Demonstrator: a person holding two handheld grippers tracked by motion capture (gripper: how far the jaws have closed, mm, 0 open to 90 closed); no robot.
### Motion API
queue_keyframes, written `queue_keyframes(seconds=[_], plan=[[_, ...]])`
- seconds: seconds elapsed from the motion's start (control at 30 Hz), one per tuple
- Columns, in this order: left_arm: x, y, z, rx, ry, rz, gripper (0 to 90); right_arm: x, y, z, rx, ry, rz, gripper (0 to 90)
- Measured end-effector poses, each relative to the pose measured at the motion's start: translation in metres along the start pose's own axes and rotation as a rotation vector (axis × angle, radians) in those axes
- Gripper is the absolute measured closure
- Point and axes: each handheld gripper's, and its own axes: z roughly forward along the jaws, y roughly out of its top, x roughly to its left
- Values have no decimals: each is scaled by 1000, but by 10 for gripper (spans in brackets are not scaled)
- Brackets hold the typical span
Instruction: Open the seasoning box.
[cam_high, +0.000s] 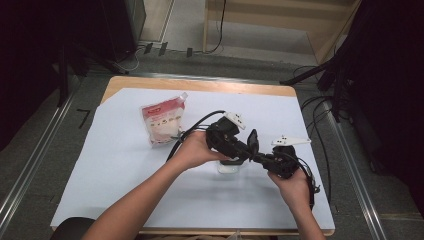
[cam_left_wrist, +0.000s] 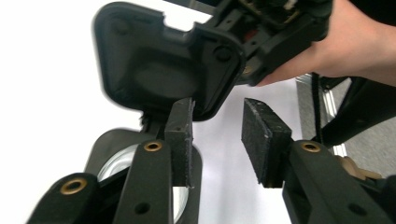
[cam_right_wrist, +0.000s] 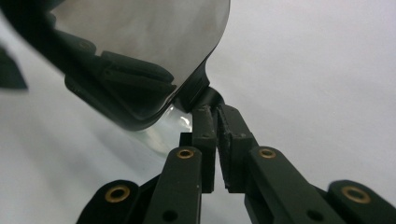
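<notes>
At the left of the white-covered table (cam_high: 120, 165) we see a red-and-white pouch (cam_high: 162, 124) lying well apart from the work. Near the table's middle, the left tongs (cam_left_wrist: 218, 107) stand released, pads parted and pressing on nothing, with the rim of a raised black lid (cam_left_wrist: 159, 70) just beside one pad. That lid stands up from a small white base (cam_high: 231, 167) resting on the table between the two hands. To the right, the right tongs (cam_right_wrist: 214, 112) are clenched on a small tab at the lid's lower edge. We judge the case light, stiff and smooth, its glossy inner face apt to slip and its hinge easily strained. The tab or the lid's thick rim looks the safest hold, with the base steadied.
</notes>
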Motion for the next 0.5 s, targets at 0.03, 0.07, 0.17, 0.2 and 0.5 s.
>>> queue_keyframes(seconds=[0.03, 0.07, 0.17, 0.2, 0.5], plan=[[0, -1, -3, 1, 18, -10, 627, 1, -1, -1, 2, -1, 0, 840], [0, -3, -5, -2, 25, -22, 601, 2, -1, -4, -1, 2, -1, 839], [1, -6, -14, -19, 21, -36, 540, 5, -3, -14, -15, 31, 3, 797], [1, -7, -18, -22, 25, -34, 540, 5, -3, -14, -15, 31, 3, 797], [-5, -23, -50, -64, 59, -79, 470, 27, -14, -27, -41, 75, -45, 662]])
